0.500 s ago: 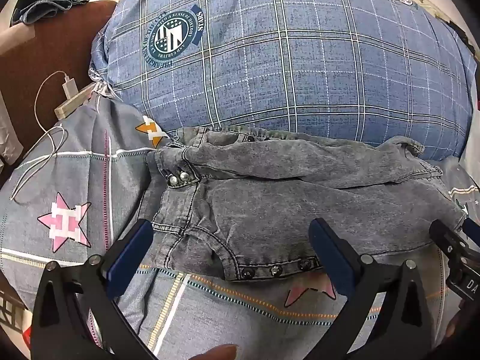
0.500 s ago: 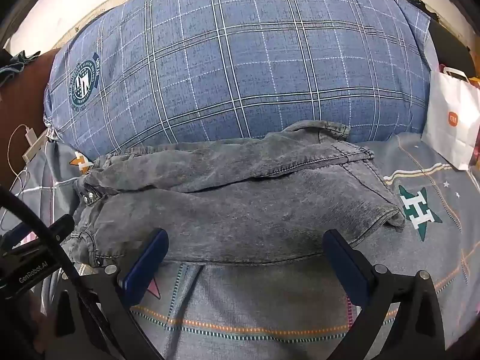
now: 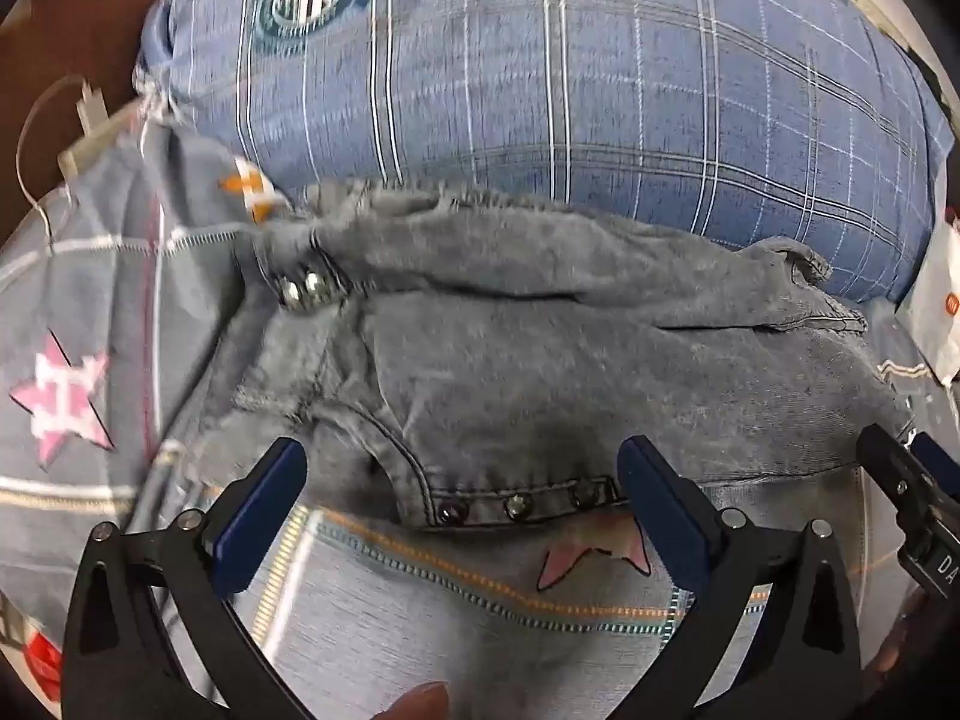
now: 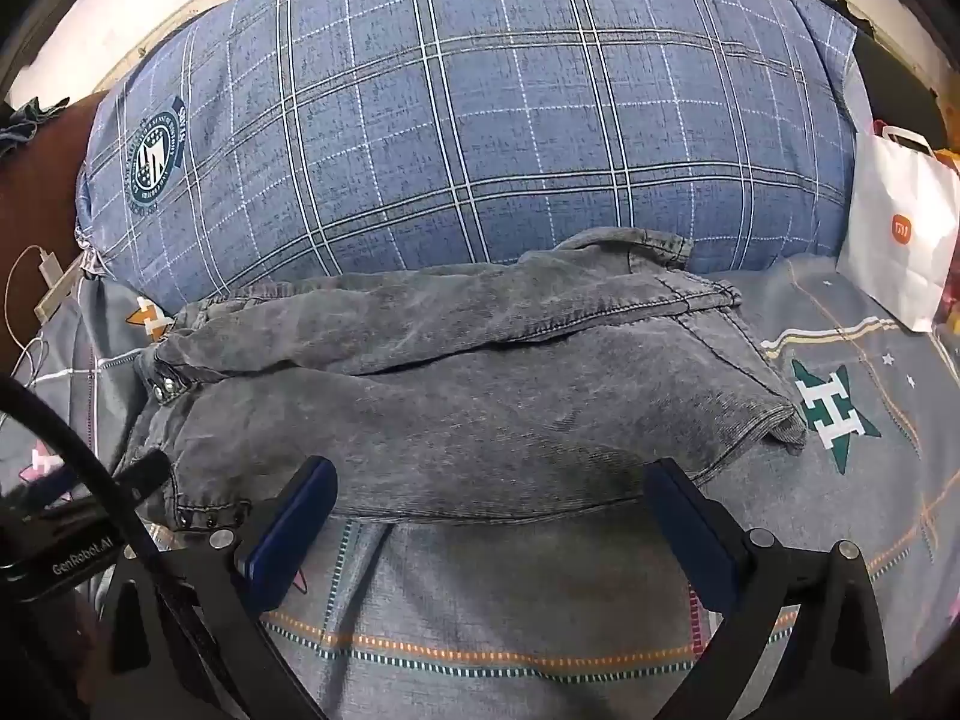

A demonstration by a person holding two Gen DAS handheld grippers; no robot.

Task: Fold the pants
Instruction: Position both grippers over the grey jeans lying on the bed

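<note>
Grey denim pants (image 4: 468,396), one folded pair, seemingly untouched beyond two grippers' wide-spread blue fingers (image 3: 258,516), both empty.

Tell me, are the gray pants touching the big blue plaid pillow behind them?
Touching. In the right wrist view the far edge of the gray pants lies up against the blue plaid pillow, no bedsheet showing between.

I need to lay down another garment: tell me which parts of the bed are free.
Free: the bedsheet strip in front of the gray pants, and the patch around the green star between pants and white paper bag. Crowded: the blue plaid pillow fills the far side, with a charger cable at the left edge.
</note>
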